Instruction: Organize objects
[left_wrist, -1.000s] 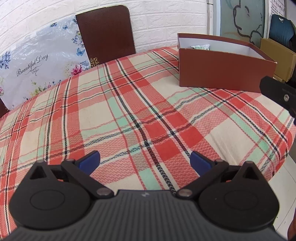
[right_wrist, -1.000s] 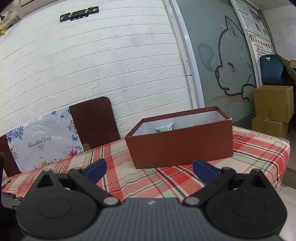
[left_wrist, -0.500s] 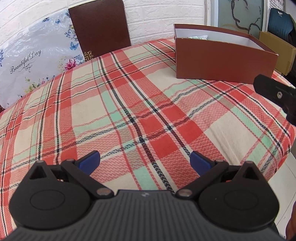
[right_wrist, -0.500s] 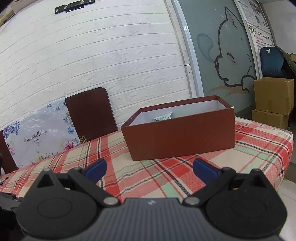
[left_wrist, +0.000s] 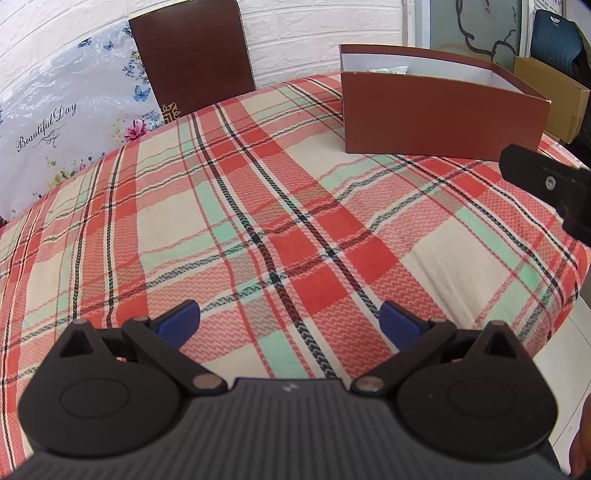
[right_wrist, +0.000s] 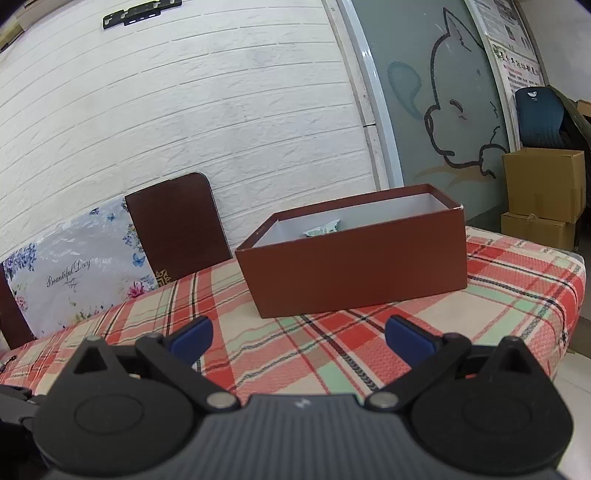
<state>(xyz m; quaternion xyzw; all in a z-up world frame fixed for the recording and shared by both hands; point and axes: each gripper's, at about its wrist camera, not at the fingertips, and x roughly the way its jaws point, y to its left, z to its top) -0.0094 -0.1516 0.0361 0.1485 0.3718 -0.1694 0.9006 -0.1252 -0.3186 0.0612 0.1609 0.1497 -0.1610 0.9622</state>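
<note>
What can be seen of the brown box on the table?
The brown box is a lidless rectangular carton, looking like cardboard, reddish-brown outside and white inside. It sits flat and upright on the plaid tablecloth, toward the table's far side near the wall. A pale green and white packet shows just above its rim; the rest of the interior is hidden. Neither gripper touches it.
</note>
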